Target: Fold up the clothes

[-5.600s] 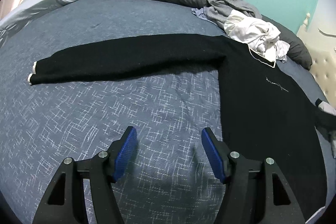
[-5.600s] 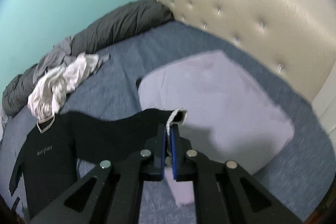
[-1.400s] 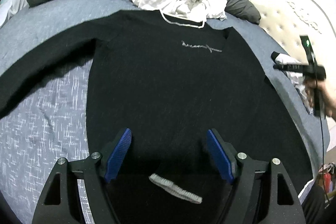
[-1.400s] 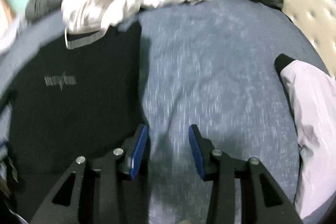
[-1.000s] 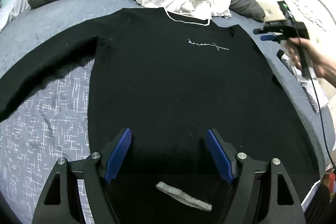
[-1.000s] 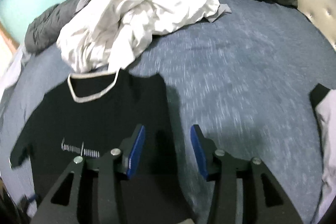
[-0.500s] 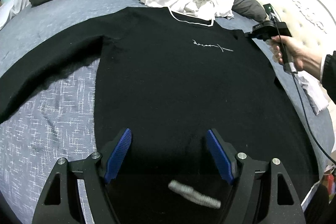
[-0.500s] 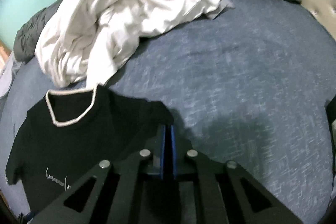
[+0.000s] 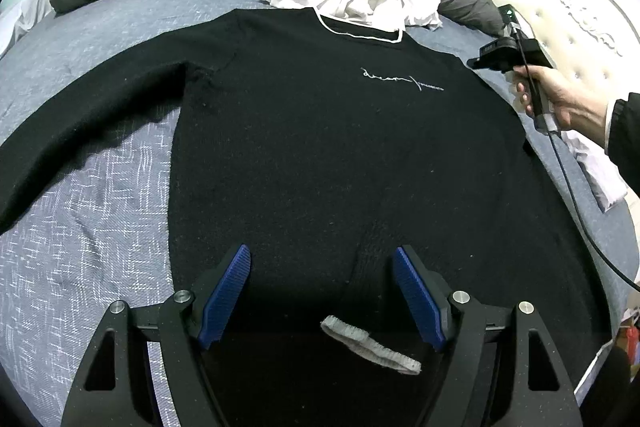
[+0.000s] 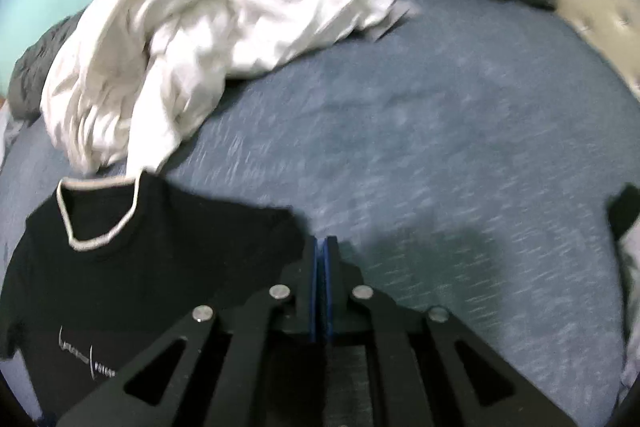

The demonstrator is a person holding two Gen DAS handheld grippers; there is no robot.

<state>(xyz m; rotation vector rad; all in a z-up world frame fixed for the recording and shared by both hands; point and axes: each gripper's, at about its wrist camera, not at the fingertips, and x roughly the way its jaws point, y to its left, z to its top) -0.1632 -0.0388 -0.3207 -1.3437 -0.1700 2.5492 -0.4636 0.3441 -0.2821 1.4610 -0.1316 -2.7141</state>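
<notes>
Sweater [image 9: 328, 155] lies flat on the bed [image 9: 80, 247], soft, limp knit; take it at seams. Right hand-held gripper [image 10: 320, 247] pinches its shoulder; left hand-held gripper [image 9: 320, 291] hovers spread above the hem.

We are reading only one piece of writing: a thin white script line across the chest of the black sweater [image 9: 320, 147]. In the left wrist view it is starting with what looks like "dream", then running on past a tall stroke into smaller letters we are not managing to make out. In the right wrist view the same script [image 10: 86, 357] is showing at the lower left, blurred and skewed, and we are not able to read a word of it there. We are finding no other labels, brands, numbers or signs legible anywhere.
</notes>
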